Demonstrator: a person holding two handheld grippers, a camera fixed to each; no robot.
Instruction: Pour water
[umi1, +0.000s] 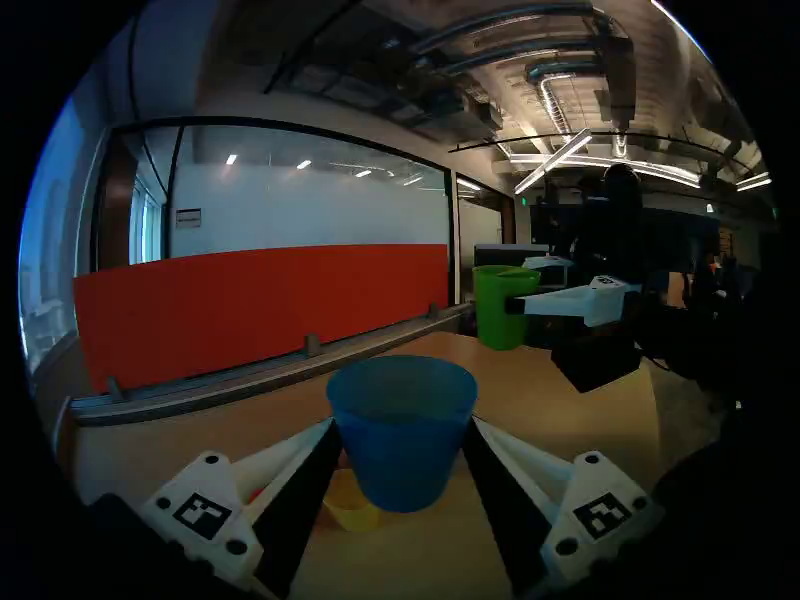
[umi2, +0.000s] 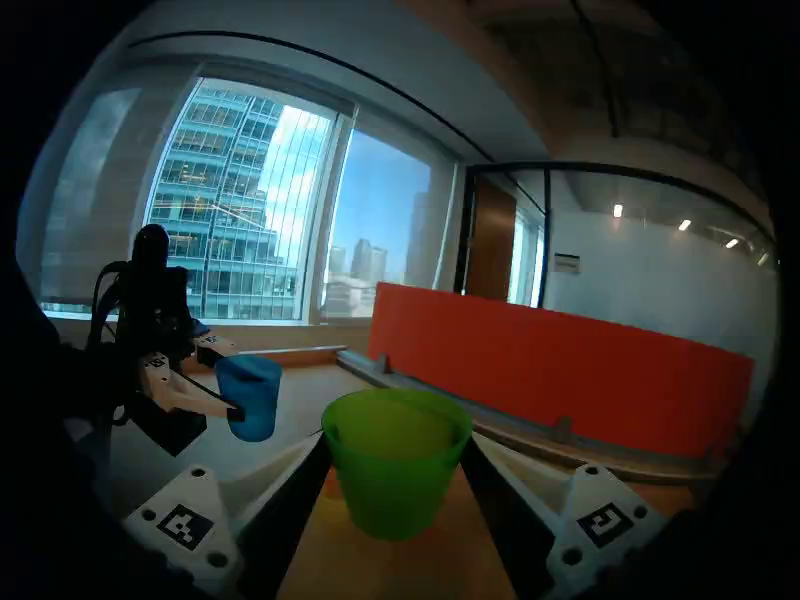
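Note:
A blue cup stands upright between the fingers of my left gripper, which is shut on it above the wooden table. A green cup is held upright in my right gripper, shut on its sides. In the left gripper view the green cup and right gripper are farther off to the right. In the right gripper view the blue cup and left gripper are off to the left. A yellow object lies on the table under the blue cup.
An orange partition with a metal rail runs along the table's far edge. Large windows stand behind the left gripper. A glass wall rises behind the partition.

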